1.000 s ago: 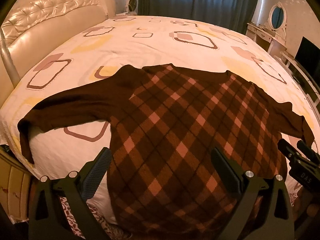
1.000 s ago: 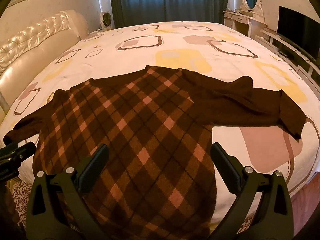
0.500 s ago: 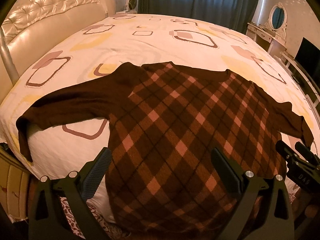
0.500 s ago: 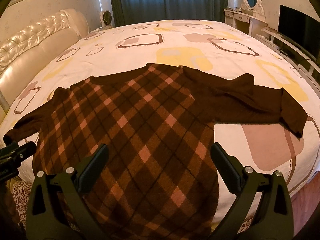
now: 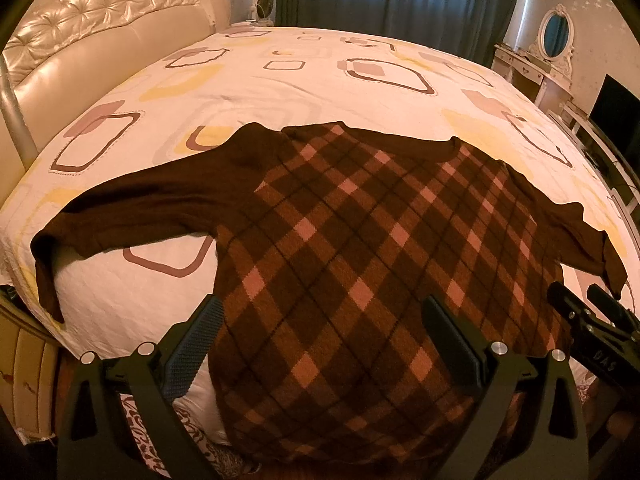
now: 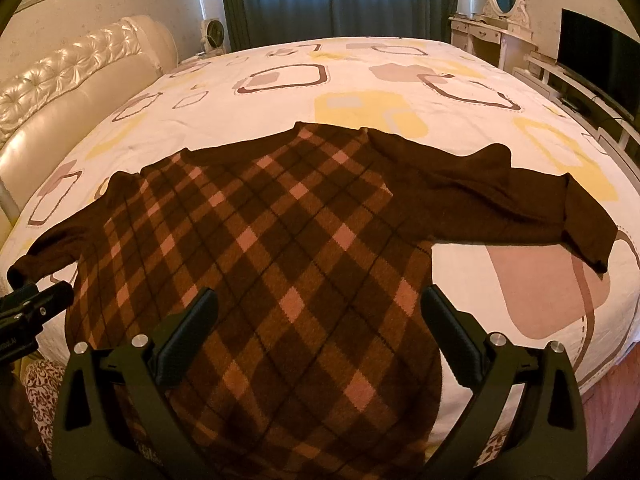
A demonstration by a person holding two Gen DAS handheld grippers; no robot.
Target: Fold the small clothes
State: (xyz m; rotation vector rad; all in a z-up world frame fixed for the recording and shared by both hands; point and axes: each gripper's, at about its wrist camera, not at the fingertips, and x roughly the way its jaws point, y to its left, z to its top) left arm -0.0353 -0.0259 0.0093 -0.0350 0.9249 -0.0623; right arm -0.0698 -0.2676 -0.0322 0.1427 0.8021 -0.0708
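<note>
Garment: a brown argyle sweater (image 5: 344, 248) lay flat on the bed (image 5: 320, 80), neck toward the far side, its hem hanging over the near edge.
Placement rationale: the spread-out, face-up lay appeared meant to give a flat base for folding; no fold was yet visible.
Left sleeve: the plain brown left sleeve (image 5: 132, 208) ran out sideways, its cuff drooping off the mattress edge.
Right sleeve: the right sleeve (image 6: 512, 204) lay outstretched, with a small ridge near the shoulder and the cuff turned down at the end.
Left gripper: the left gripper (image 5: 320, 344) hovered over the lower body of the garment, tongs spread wide, nothing between them.
Right gripper: the right gripper (image 6: 320, 340) hung over the hem area likewise, tongs wide and empty.
Posture rationale: both tools poised above the hem side, well apart, judged ready to take a sleeve or side edge each.
Materials: the knit looked soft and slightly fuzzy, with pink diamonds on dark brown and thin crossing lines; the sleeves were unpatterned.
Bedding: a smooth pale bedspread (image 6: 360, 80) printed with rounded squares; a tufted, glossy cream headboard (image 5: 100, 40) stood at the left.
Finger pads: dark, finely textured faces on rigid black frames.
</note>
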